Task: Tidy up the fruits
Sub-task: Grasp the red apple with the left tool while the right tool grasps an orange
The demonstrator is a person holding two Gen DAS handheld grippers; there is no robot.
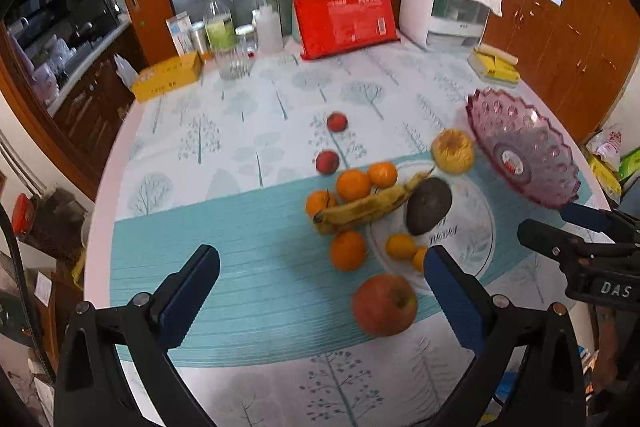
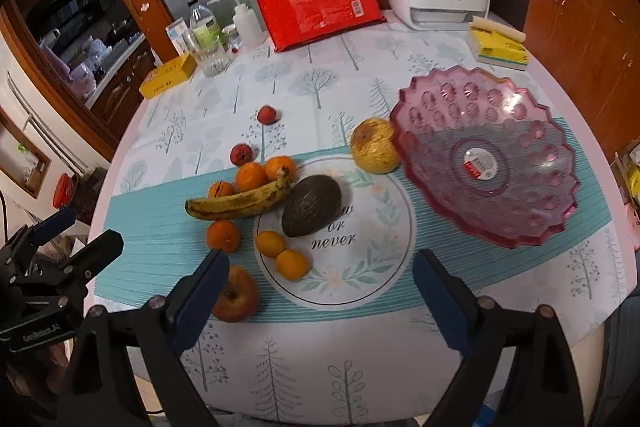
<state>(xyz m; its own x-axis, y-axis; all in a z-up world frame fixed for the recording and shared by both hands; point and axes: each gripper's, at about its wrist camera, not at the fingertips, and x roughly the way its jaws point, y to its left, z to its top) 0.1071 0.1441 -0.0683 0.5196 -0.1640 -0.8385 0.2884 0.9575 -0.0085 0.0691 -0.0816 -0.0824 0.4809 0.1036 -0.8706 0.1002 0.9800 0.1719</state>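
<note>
Hovering open and empty over tabletop (image 2: 320, 355) fruit: left tool (image 1: 320, 275) above red apple (image 1: 384, 305), right tool (image 2: 320, 279) near pink glass bowl (image 2: 484, 159).

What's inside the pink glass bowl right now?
The pink glass bowl holds no fruit; only a sticker shows at its centre. Its patterned glass partly obscures the tablecloth underneath.

A home dining room: a round worktop (image 2: 360, 347) under a tree-print cloth, wooden cupboards (image 2: 580, 27), and a kitchen counter (image 1: 80, 55) through the doorway.
</note>
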